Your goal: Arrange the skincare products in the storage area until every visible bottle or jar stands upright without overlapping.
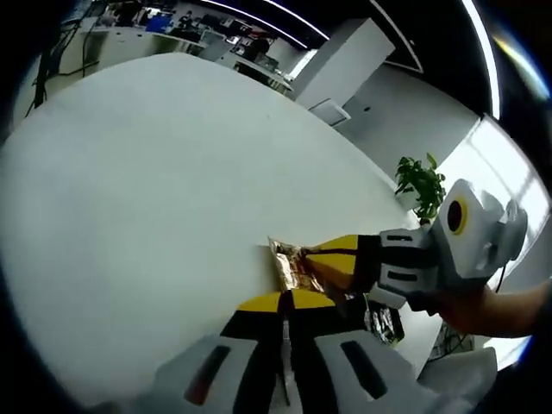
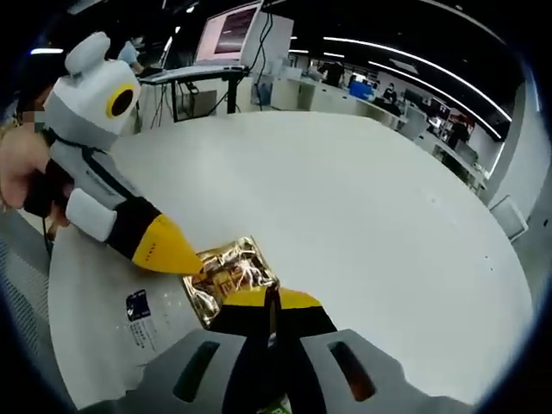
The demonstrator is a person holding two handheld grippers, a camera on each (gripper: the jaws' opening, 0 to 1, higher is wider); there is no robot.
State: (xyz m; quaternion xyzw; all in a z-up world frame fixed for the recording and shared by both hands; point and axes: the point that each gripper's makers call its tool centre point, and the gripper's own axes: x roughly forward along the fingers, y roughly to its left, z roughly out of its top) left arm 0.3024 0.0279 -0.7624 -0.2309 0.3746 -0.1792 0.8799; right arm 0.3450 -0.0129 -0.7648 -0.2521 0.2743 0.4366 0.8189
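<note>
Both grippers are pinching a crinkled gold sachet on the white table: left gripper and right gripper, jaws together, probably clamped on its edges. Next, a coordinated lift.

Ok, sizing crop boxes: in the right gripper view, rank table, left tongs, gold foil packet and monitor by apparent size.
1. table
2. left tongs
3. gold foil packet and monitor: they look alike, and the monitor is far off, so unranked.
</note>
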